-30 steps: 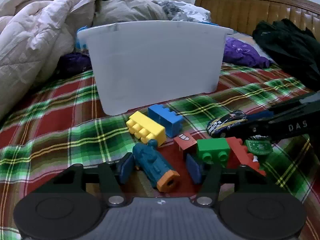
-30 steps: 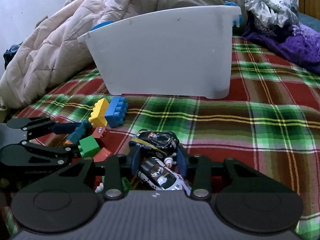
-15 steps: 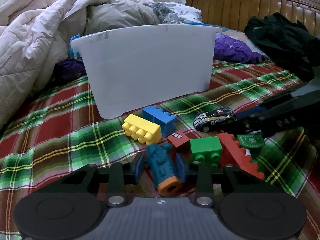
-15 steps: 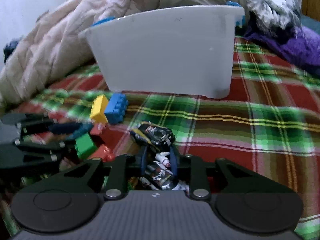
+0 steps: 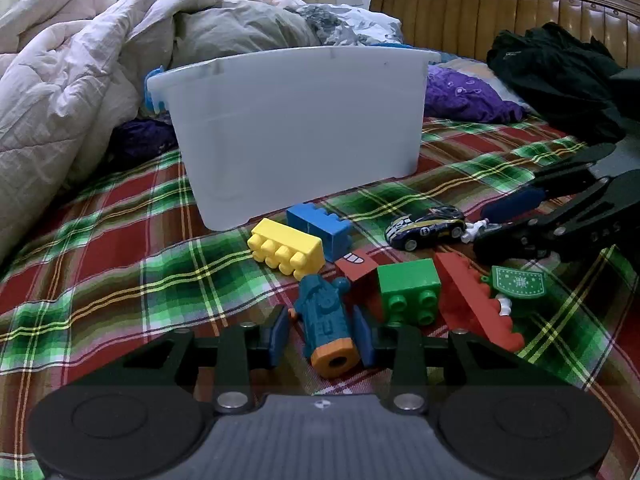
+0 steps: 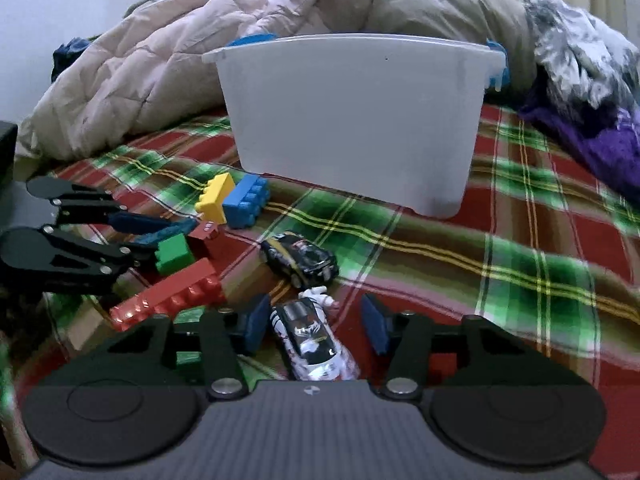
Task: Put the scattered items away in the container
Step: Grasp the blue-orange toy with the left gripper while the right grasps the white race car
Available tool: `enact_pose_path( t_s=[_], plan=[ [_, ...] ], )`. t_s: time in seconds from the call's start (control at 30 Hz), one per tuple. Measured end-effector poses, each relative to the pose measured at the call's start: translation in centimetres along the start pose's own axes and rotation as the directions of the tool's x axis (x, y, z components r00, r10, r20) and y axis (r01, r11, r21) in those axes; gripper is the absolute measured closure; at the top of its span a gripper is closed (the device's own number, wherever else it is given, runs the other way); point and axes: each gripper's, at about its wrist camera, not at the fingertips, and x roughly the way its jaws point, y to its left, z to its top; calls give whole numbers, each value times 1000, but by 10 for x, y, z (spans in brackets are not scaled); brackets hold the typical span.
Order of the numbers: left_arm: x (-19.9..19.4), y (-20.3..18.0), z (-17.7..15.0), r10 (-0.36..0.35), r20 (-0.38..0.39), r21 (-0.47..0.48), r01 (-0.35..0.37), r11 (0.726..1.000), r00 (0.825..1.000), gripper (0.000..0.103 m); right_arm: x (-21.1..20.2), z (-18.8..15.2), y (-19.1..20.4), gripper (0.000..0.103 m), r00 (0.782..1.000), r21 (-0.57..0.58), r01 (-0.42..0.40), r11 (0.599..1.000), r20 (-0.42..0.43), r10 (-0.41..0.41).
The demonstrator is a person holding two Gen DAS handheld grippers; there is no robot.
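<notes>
A white plastic bin [image 5: 296,128] stands on the plaid bed; it also shows in the right wrist view [image 6: 352,120]. My left gripper [image 5: 322,334] is shut on a teal toy with an orange end [image 5: 326,326], low over the bedspread. My right gripper [image 6: 316,326] is open around a white toy car [image 6: 310,338], with a gap on its right side. A black toy car [image 6: 298,258] lies just ahead of it. Yellow [image 5: 286,248], blue [image 5: 320,230], green [image 5: 408,290] and red [image 5: 476,306] bricks lie scattered in front of the bin.
A rumpled beige quilt [image 5: 80,92] is piled at the left. Purple cloth [image 5: 468,96] and dark clothing [image 5: 560,76] lie at the right by the wooden headboard [image 5: 500,8]. A green tag [image 5: 518,282] lies beside the red brick.
My left gripper's fingers have closed onto the teal toy. My right gripper, shut on the white car half a second ago, has opened wide and drawn back a little.
</notes>
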Motion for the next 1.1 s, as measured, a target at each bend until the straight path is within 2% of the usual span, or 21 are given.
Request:
enact_pose_path(
  t_s=[0.17,0.53,0.67,0.9,1.0,1.1],
  plan=[
    [1,-2,1,5,3,-3,-5,1000,1000,63,8,0,15,68,1000,-83,-14,996,6,14],
    [0,-2,2,4,6,0,-4,1000,1000,63,-2,5,19,70,998,-102,-10,995,60,16],
    [1,-3,2,1,0,-2,-1,1000,1000,63,-2,4,19,70,999,-99,-1,995,44,5],
    [4,-4,3,-4,-8,0,4,1000,1000,58,11,-1,14,68,999,-60,37,997,29,-35],
    [6,-4,4,-5,-14,-3,5,1000,1000,54,14,-1,12,60,998,-41,44,998,40,-42],
    [8,-6,4,-6,-12,0,6,1000,1000,53,14,-2,10,64,999,-44,34,998,41,-32]
  ],
)
